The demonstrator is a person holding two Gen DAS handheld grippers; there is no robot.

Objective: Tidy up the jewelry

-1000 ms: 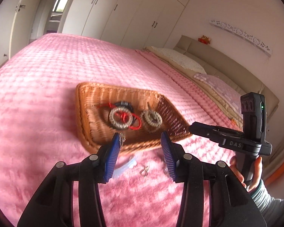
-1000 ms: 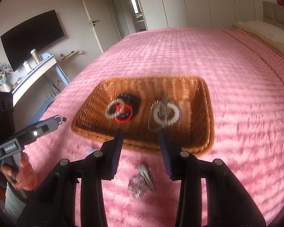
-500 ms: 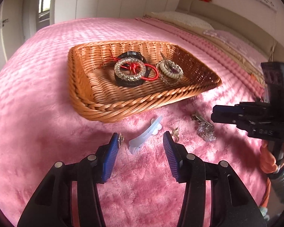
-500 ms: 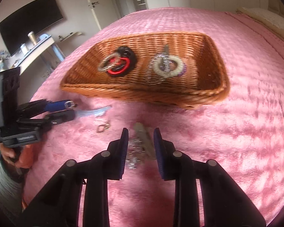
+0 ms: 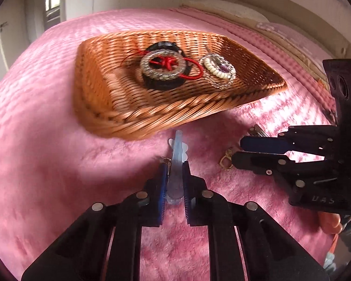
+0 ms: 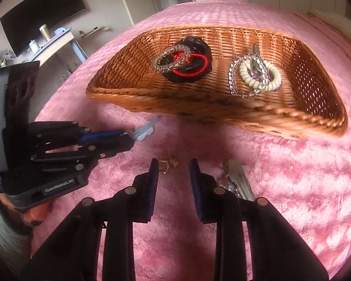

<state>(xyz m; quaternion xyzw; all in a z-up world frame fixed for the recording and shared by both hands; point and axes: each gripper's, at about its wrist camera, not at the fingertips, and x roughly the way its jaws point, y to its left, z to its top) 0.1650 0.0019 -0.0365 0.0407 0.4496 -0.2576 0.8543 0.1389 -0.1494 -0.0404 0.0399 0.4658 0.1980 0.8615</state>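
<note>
A wicker basket (image 5: pixel 152 114) (image 6: pixel 222 112) on the pink bedspread holds a black, red and clear bracelet pile (image 5: pixel 162 68) (image 6: pixel 182 63) and a white bead bracelet (image 5: pixel 218 69) (image 6: pixel 259 75). My left gripper (image 5: pixel 174 164) (image 6: pixel 131 138) is shut on a pale translucent hair clip (image 5: pixel 176 161) (image 6: pixel 146 128) just in front of the basket. My right gripper (image 6: pixel 173 164) (image 5: pixel 238 151) is open and low over the bed, with a small gold earring (image 6: pixel 166 164) (image 5: pixel 225 161) at its fingertips. A silver rhinestone hair clip (image 6: pixel 237 180) lies right of the right fingers.
The pink bedspread (image 6: pixel 292 187) stretches around the basket. A desk with cups (image 6: pixel 49 44) and a wall TV (image 6: pixel 42 11) stand to the left in the right wrist view. Pillows and a headboard (image 5: pixel 269 7) lie beyond the basket in the left wrist view.
My left gripper moved forward and closed on the pale hair clip. My right gripper moved left from over the silver clip to the gold earring and opened wider.
</note>
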